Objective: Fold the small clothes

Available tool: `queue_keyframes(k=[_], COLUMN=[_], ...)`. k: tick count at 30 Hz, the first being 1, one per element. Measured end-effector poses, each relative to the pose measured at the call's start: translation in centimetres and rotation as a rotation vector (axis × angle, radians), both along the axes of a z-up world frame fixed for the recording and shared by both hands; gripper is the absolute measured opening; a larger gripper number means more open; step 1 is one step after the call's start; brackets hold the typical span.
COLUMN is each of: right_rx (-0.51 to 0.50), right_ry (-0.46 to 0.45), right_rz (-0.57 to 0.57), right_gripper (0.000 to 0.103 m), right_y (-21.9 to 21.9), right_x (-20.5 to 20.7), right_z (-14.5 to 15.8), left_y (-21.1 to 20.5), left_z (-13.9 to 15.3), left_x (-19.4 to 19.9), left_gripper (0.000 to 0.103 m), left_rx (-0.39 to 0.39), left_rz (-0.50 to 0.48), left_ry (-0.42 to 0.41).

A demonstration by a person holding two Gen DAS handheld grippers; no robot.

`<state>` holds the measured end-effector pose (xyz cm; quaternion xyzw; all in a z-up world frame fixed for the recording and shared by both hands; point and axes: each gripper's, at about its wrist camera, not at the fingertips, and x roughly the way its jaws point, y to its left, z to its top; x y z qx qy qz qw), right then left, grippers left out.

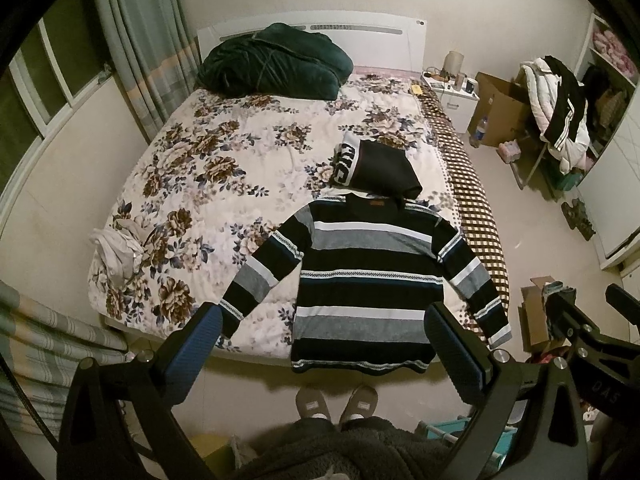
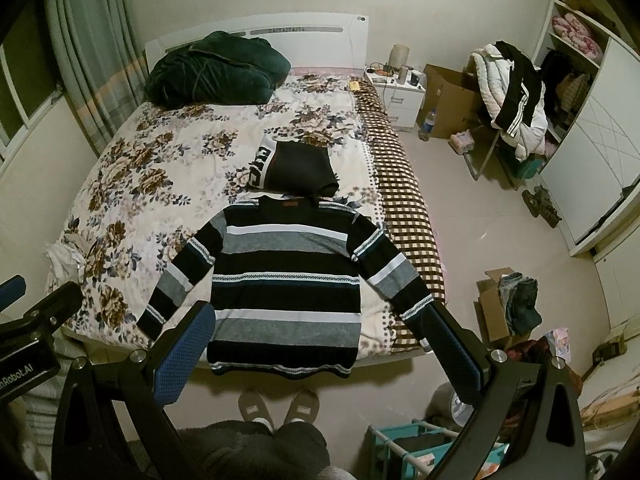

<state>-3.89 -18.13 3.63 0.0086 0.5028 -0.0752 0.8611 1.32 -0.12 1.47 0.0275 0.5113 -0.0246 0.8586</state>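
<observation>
A striped sweater (image 1: 362, 276) (image 2: 286, 276) in black, grey and white lies flat on the floral bed (image 1: 224, 152) (image 2: 132, 168), sleeves spread, hem hanging over the near edge. A folded black garment with white lettering (image 1: 374, 166) (image 2: 294, 168) sits just beyond its collar. My left gripper (image 1: 324, 330) is held open above the sweater's lower part, nothing between its blue pads (image 1: 200, 352). My right gripper (image 2: 316, 332) is also open and empty, its right finger near the sweater's right cuff. The right gripper's body (image 1: 592, 332) shows at the left wrist view's right edge.
A dark green blanket (image 1: 272, 60) (image 2: 216, 70) is bundled at the headboard. A crumpled pale cloth (image 1: 118, 250) lies at the bed's left edge. A person's slippered feet (image 1: 336, 402) stand at the bed's foot. Cardboard boxes (image 2: 504, 304), a laden clothes chair (image 2: 512, 92) and a nightstand (image 2: 398, 88) sit right.
</observation>
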Motion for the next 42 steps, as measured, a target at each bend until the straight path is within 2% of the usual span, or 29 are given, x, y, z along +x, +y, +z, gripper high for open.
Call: queue_keyframes(k=[18,23,28,30,32,34,36,38,39,42], right_rx=[0.000,0.008,0.064,0.104,0.183,0.247,0.282,0.323,0.349,0.421], right_ry=[-0.005,0.013,0.041,0.054,0.073,0.088,0.089,0.105,0.102,0.108], right_rz=[0.001,-0.015,-0.107,-0.171,-0.256,-0.381,-0.458,-0.567,-0.612,-0.757], right_gripper=[0.103,0.103,0.103,0.103,0.103,0.103,0.103,0.103,0.103,0.103], right_y=[0.4,0.6,-2.3,-3.3,-5.8,-9.5,-12.1,-15.8,-17.5,-23.1], right_x=[0.0,0.5,3.5,5.3,6.3,7.5,7.8,8.2,8.1,7.1], right_z=[0.2,-0.5,-3.5,-5.9,-9.7,-13.8,-17.3,-22.4,-24.8,-33.1], left_y=[-0.5,-1.1,-1.9,-2.5,-4.2,-4.2,-5.1,-7.4,-7.3,-10.5], left_z=[0.3,0.6,-1.5,-3.2,-5.5,-8.6,-11.1,-14.8,-15.9,-21.2], left_x=[0.1,2.6,7.2,9.4,12.6,13.3,14.3,16.5,16.2,18.2], left_gripper=[0.103,0.103,0.103,0.103,0.103,0.103,0.103,0.103,0.103,0.103], left_rx=[-0.005,0.003,0.049,0.064,0.089,0.113,0.121,0.144,0.142,0.178], left_rz=[0.000,-0.007,-0.006,-0.021,-0.048,-0.059,-0.072,-0.081,-0.086,-0.095], left_ry=[-0.012,-0.020,-0.057,-0.081,-0.095,-0.092,-0.075,-0.038,-0.026,0.034])
